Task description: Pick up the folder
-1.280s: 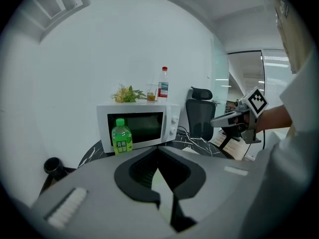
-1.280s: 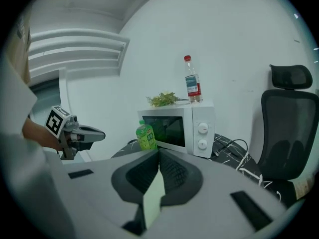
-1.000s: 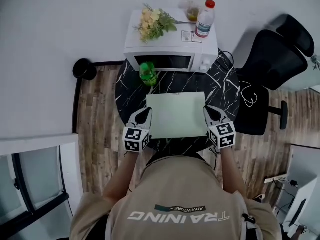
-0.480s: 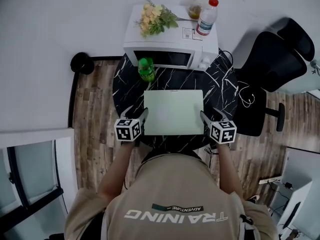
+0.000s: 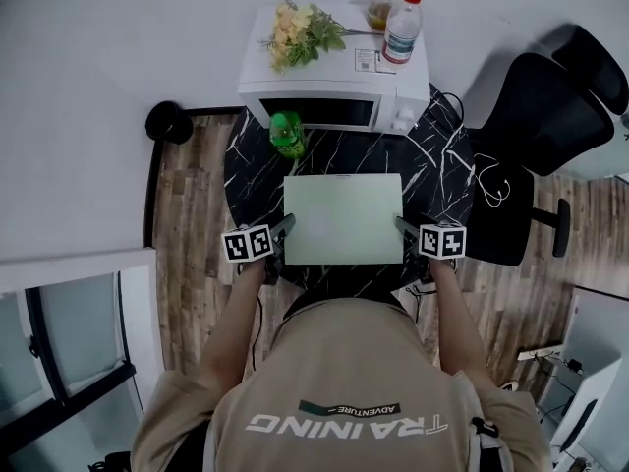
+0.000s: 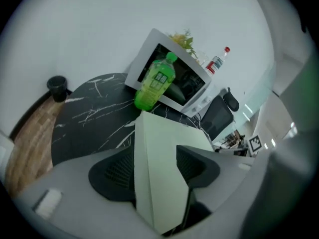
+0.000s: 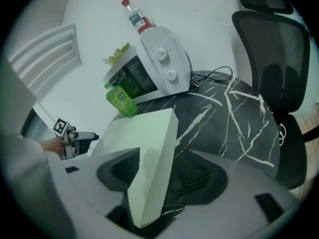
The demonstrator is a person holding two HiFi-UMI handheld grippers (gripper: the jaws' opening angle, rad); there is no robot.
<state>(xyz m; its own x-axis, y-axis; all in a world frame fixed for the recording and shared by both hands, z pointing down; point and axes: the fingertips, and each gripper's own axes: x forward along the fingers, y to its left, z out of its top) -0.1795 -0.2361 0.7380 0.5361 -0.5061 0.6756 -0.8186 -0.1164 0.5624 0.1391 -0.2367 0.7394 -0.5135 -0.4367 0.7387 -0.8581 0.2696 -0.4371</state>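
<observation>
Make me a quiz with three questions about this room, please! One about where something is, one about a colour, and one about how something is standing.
1. Where are the flowers?
A. on top of the microwave
B. on the chair
C. on the floor

2. What colour is the folder?
A. red
B. pale green
C. black

3. How is the green bottle placed?
A. lying on its side
B. upside down
C. standing upright

Answers:
1 A, the flowers lie on the white microwave's top.
2 B, the folder shows pale green against the black table.
3 C, the green bottle stands cap up in front of the microwave.
</observation>
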